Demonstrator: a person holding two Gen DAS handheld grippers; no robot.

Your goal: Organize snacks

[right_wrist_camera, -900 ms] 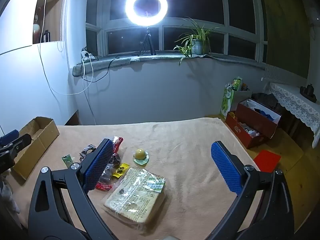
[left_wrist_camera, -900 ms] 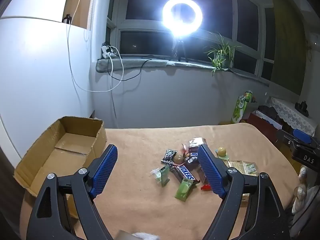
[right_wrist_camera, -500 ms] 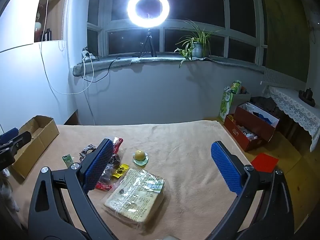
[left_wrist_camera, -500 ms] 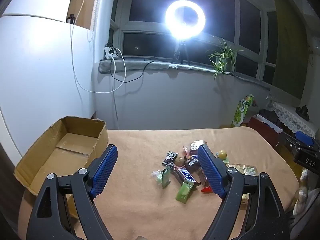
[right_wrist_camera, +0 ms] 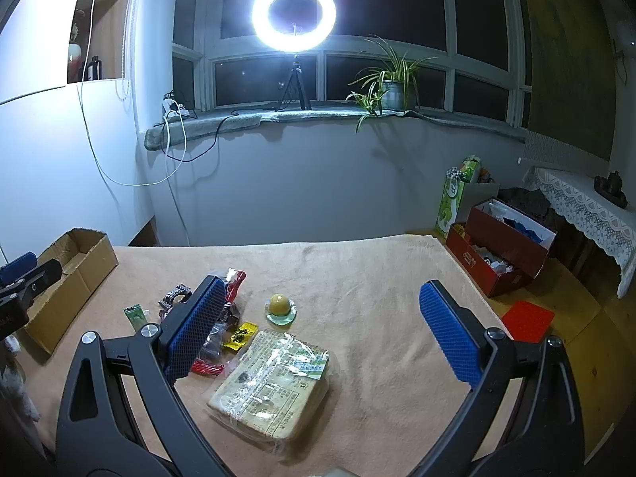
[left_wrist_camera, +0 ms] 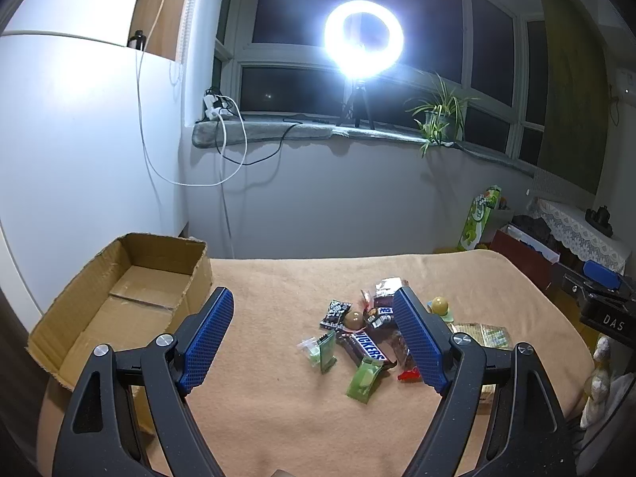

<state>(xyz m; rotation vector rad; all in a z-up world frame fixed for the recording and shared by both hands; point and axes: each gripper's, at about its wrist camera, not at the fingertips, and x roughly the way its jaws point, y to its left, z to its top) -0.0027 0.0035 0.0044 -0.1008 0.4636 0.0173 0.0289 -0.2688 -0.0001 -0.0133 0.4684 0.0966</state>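
Note:
A pile of small snacks lies on the tan cloth: a Snickers bar (left_wrist_camera: 367,346), a green packet (left_wrist_camera: 365,377), a small green sachet (left_wrist_camera: 326,351) and a round ball sweet (left_wrist_camera: 439,305). A large clear-wrapped biscuit pack (right_wrist_camera: 272,377) lies nearest the right gripper, beside the ball sweet (right_wrist_camera: 280,305) and a yellow sachet (right_wrist_camera: 239,334). An open, empty cardboard box (left_wrist_camera: 119,302) stands at the left; it also shows in the right wrist view (right_wrist_camera: 65,274). My left gripper (left_wrist_camera: 312,328) is open above the cloth, short of the pile. My right gripper (right_wrist_camera: 322,320) is open and empty above the pack.
The cloth-covered table (right_wrist_camera: 357,270) ends at the right, with a red box (right_wrist_camera: 505,254) and a red sheet (right_wrist_camera: 526,320) on the floor beyond. A ring light (right_wrist_camera: 294,16) and a plant (right_wrist_camera: 391,79) stand on the windowsill behind.
Both grippers have drawn back and risen slightly, so the snacks look a little farther off. Neither has taken hold of anything.

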